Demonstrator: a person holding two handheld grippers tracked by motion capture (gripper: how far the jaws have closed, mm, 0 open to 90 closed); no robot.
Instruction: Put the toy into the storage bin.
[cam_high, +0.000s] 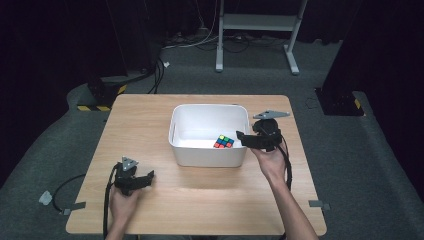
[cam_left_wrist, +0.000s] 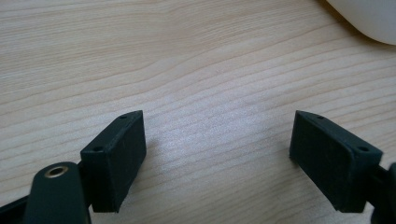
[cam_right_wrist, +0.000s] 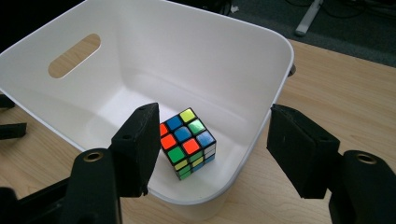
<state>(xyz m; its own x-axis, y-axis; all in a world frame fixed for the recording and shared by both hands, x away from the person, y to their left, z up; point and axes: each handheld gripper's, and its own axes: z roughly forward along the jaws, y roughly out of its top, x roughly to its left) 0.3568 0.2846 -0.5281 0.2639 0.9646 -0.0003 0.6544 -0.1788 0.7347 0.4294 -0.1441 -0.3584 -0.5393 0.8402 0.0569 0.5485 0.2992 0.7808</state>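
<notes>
One cube near bin wall — right tool seemingly open above rim

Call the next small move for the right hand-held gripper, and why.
Probably lower the right hand-held gripper into the white bin so its jaws straddle the Rubik's cube. Its jaws stand apart above the near rim with nothing between the pads, and the cube lies on the bin floor below them, untouched. The left hand-held gripper rests open over the table, away from the bin.

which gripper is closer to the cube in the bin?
Right. The right gripper hovers at the rim of the white bin, just beside the puzzle cube, fingers apart. The left gripper rests on the table outside the bin.
</notes>
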